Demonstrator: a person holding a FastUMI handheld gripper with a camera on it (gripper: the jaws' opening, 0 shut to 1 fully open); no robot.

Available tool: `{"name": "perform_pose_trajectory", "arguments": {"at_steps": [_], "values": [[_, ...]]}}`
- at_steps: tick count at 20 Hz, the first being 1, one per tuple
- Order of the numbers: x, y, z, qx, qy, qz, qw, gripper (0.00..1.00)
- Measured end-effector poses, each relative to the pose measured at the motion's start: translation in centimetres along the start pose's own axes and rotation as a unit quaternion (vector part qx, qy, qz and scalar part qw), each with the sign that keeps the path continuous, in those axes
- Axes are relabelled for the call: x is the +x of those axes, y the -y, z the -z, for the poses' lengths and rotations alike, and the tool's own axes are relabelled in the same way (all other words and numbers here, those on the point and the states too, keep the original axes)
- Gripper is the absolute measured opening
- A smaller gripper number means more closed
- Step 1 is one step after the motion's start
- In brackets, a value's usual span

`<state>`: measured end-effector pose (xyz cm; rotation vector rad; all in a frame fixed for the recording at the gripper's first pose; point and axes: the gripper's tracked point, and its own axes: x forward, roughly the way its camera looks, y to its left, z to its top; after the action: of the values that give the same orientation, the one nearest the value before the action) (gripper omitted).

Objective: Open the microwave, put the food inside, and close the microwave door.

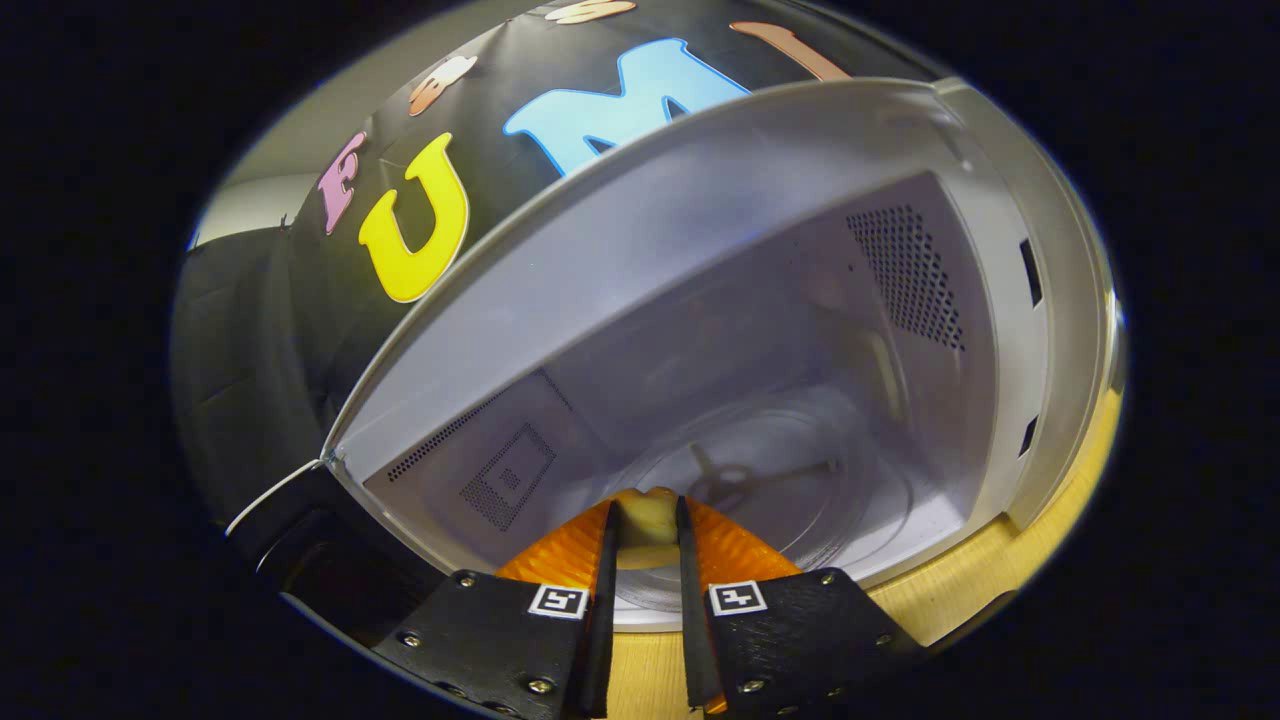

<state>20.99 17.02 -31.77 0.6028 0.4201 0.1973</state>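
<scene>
Black booth cloth fills the frame's upper left behind your open microwave (700,300), which takes the centre and right on the wooden table (960,590). At bottom centre, your tongs (647,520) grip the food (648,518) at the cavity's mouth.

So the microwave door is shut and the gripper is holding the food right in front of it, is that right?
Not quite. The gripper view shows the microwave open, its cavity and glass turntable in plain sight. The rest holds: the gripper has its fingers closed on the food, right in front of the opening.
</scene>
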Motion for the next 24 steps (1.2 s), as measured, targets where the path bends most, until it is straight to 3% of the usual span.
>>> {"name": "perform_pose_trajectory", "arguments": {"at_steps": [3,10,12,24], "values": [[0.7,-0.2,-0.4,0.004,0.019,0.01,1.0,0.29],[0.8,-0.4,0.2,0.005,0.015,0.01,1.0,0.49],[0.4,-0.5,0.8,0.003,0.005,0.001,1.0,0.58],[-0.8,0.6,2.3,-0.035,0.008,0.023,0.999,0.69]]}}
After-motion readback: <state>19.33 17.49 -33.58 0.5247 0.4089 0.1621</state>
